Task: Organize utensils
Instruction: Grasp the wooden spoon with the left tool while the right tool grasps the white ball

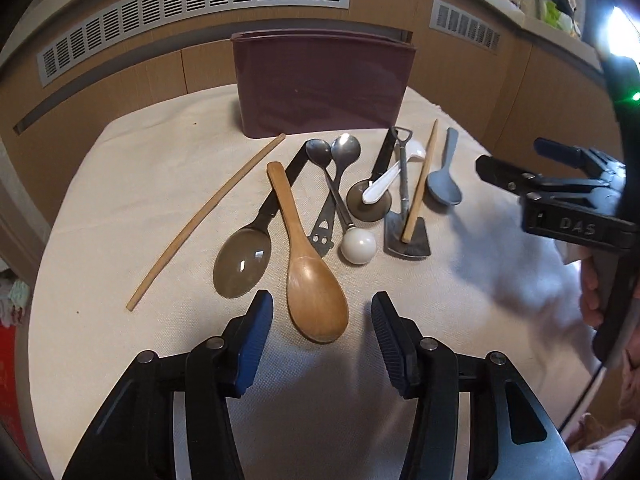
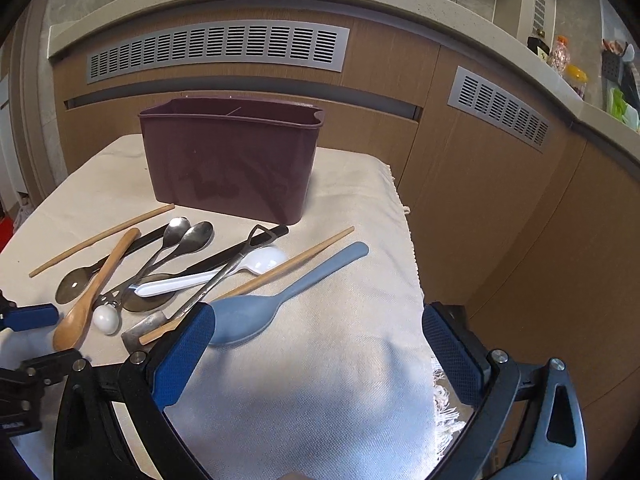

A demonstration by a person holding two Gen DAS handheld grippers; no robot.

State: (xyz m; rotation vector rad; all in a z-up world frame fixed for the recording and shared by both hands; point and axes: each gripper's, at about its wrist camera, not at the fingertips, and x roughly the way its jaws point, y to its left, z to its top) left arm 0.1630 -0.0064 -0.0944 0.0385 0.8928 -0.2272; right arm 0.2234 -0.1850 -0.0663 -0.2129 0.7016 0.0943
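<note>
A maroon utensil holder (image 1: 320,84) (image 2: 232,160) stands at the back of the cloth-covered table (image 1: 120,184). Utensils lie scattered in front of it: a wooden spoon (image 1: 310,280) (image 2: 86,300), two steel spoons (image 1: 332,152), a grey-blue spoon (image 1: 444,184) (image 2: 256,312), a white spoon (image 2: 224,272), chopsticks (image 1: 208,220) (image 2: 248,284) and a black-handled ladle (image 1: 244,264). My left gripper (image 1: 322,320) is open, low over the wooden spoon's bowl. My right gripper (image 2: 320,344) is open, just right of the grey-blue spoon's bowl; it also shows in the left wrist view (image 1: 516,168).
A white ball-ended tool (image 1: 359,246) and a small steel spatula (image 1: 406,236) lie among the utensils. Wooden cabinets with vents (image 2: 216,46) stand behind the table. The table's right edge (image 2: 412,240) drops off near my right gripper.
</note>
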